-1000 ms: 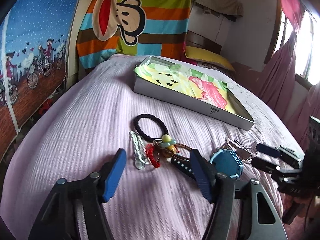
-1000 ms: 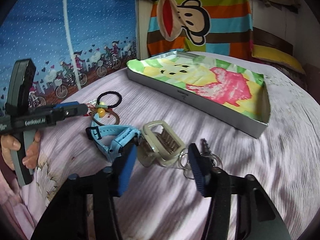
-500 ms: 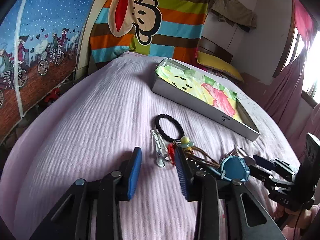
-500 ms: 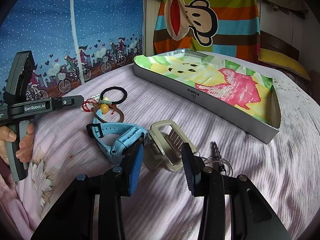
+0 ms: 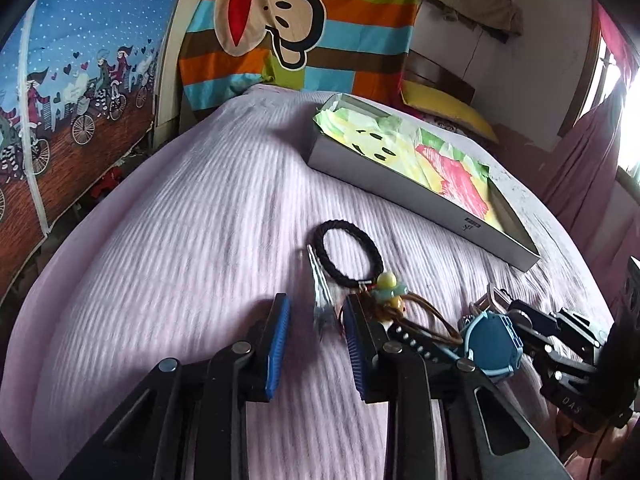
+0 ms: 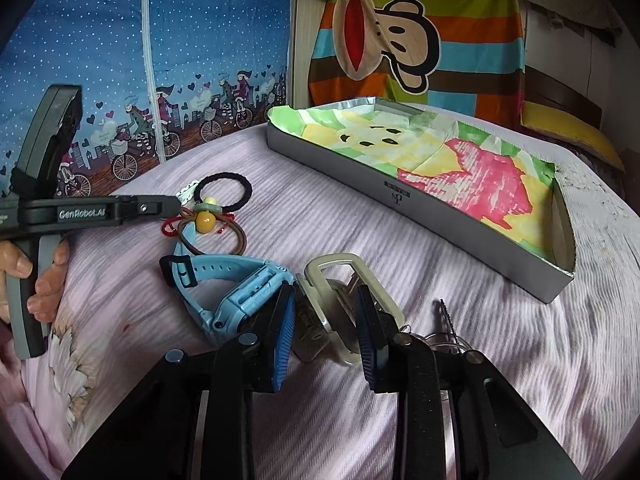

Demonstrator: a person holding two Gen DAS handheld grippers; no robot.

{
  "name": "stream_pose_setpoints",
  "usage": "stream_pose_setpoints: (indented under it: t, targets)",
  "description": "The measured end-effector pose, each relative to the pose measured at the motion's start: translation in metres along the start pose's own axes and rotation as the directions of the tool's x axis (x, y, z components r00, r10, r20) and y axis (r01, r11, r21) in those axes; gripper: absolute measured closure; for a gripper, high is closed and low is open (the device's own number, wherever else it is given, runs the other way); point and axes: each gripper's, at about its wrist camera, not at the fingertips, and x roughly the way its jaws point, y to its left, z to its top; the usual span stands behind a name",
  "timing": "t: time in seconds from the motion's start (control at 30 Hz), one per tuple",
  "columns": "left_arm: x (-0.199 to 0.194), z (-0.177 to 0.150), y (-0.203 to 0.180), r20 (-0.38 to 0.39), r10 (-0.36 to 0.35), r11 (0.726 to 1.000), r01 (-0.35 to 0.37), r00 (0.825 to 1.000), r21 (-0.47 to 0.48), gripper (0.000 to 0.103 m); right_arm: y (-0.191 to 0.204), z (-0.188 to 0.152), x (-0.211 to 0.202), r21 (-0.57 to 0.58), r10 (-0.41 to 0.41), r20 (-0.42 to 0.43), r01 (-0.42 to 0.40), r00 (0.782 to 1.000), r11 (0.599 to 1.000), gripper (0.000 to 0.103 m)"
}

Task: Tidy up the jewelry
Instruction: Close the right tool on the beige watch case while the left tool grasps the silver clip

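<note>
My left gripper (image 5: 318, 320) is open, lowered on the pink bedspread with a silver hair clip (image 5: 322, 300) between its blue pads. Just beyond lie a black hair tie (image 5: 346, 252) and a yellow-green bead charm on a brown cord (image 5: 390, 290). A blue watch (image 6: 232, 288) lies left of my right gripper (image 6: 324, 332), which is open but narrow, its pads on either side of a silver-beige clip (image 6: 340, 276) with keys (image 6: 444, 328) attached. The grey box (image 6: 384, 196), lined with a colourful cloth, lies further back on the bed.
A hand (image 6: 44, 280) holds the left gripper's handle at the bed's left side. A striped monkey-print cloth (image 5: 280, 20) and a blue bicycle-print curtain (image 6: 120, 80) hang behind the bed. A yellow pillow (image 5: 448, 116) lies beyond the box.
Both grippers have narrowed their jaws and moved forward and down. The left one now straddles the hair clip and the right one straddles the silver-beige clip.
</note>
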Motion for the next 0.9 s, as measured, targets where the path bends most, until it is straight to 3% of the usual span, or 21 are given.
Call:
stream_pose_setpoints:
  t: [0.13, 0.27, 0.7, 0.9]
  targets:
    - [0.005, 0.000, -0.001, -0.015, -0.001, 1.000, 0.001, 1.000, 0.014, 0.091, 0.001, 0.000, 0.001, 0.005, 0.001, 0.001, -0.001, 1.000, 1.000, 0.079]
    - [0.002, -0.003, -0.005, -0.007, -0.012, 0.999, 0.013, 1.000, 0.045, 0.091, 0.000, 0.000, 0.001, 0.011, 0.002, 0.000, -0.002, 1.000, 1.000, 0.086]
    - [-0.019, -0.020, -0.036, 0.070, -0.013, 0.981, -0.001, 0.997, 0.192, 0.091, 0.001, -0.002, -0.009, 0.024, -0.026, 0.041, 0.025, 0.999, 0.999, 0.087]
    - [-0.037, -0.027, -0.051, 0.127, -0.066, 0.973, 0.036, 0.990, 0.230, 0.091, 0.001, 0.001, -0.017, 0.031, -0.034, 0.078, 0.031, 0.996, 0.999, 0.087]
